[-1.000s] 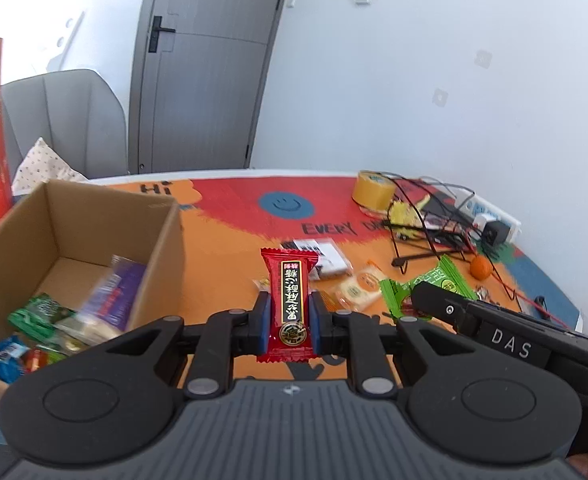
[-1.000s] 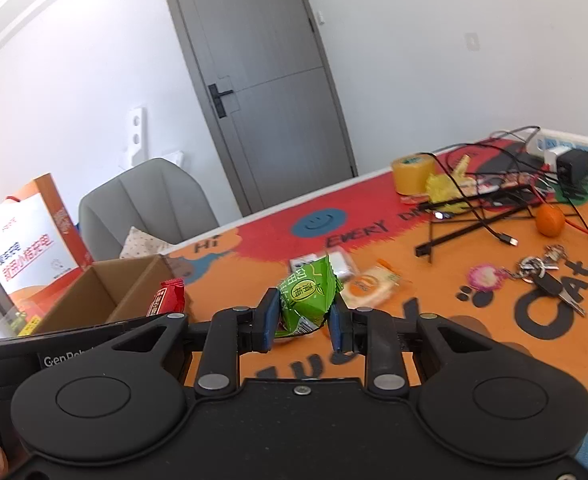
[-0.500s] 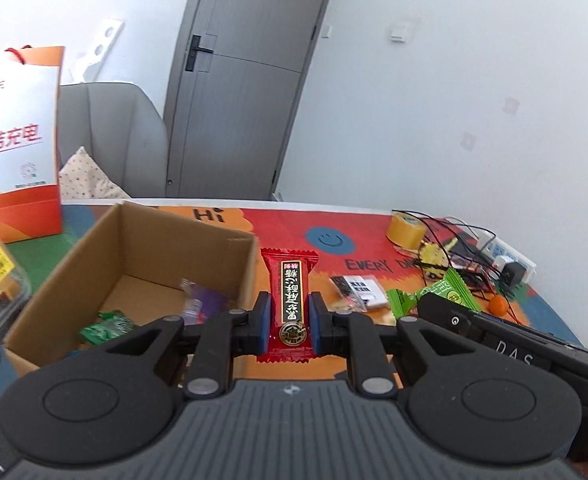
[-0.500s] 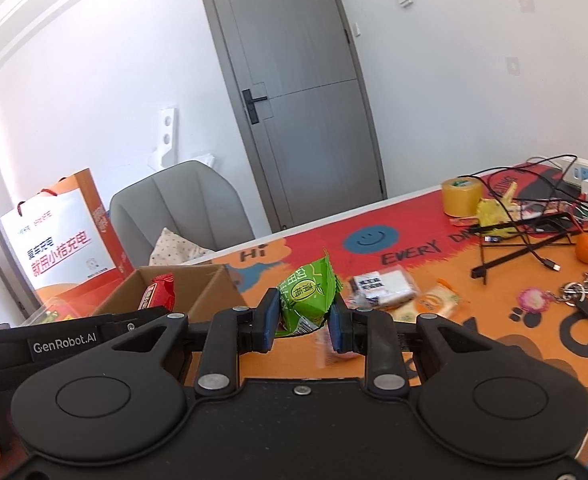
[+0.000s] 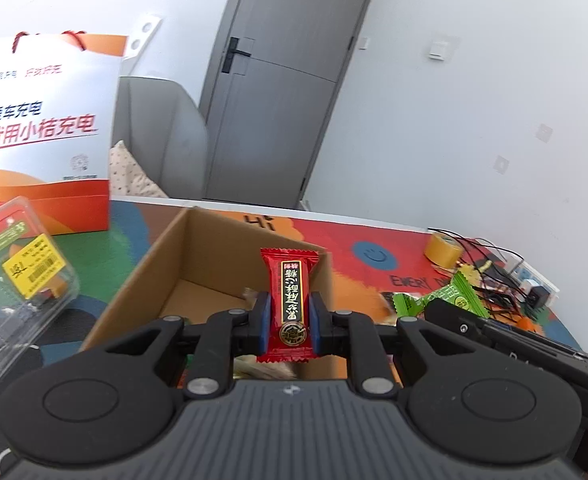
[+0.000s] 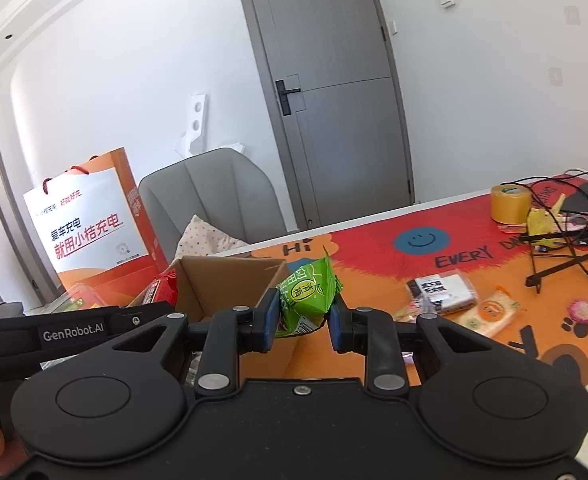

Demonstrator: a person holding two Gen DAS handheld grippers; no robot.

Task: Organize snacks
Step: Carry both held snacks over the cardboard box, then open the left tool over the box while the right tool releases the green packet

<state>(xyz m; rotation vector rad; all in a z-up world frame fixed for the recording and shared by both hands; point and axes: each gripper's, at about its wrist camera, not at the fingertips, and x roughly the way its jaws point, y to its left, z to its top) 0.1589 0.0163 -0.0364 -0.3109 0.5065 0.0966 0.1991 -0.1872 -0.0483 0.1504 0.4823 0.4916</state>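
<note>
My left gripper is shut on a red candy packet and holds it upright above the open cardboard box. My right gripper is shut on a green snack packet, just right of the same box. The green packet also shows in the left wrist view, and the red packet shows in the right wrist view. A black-and-white snack pack and an orange-labelled clear pack lie on the orange mat.
An orange-and-white paper bag stands behind the box. A clear plastic clamshell lies at the left. A tape roll, a black wire stand, cables and keys clutter the right side. A grey chair stands behind the table.
Both grippers have moved left toward the box, each keeping its packet. The left gripper is now over the box opening; the right one is beside the box.
</note>
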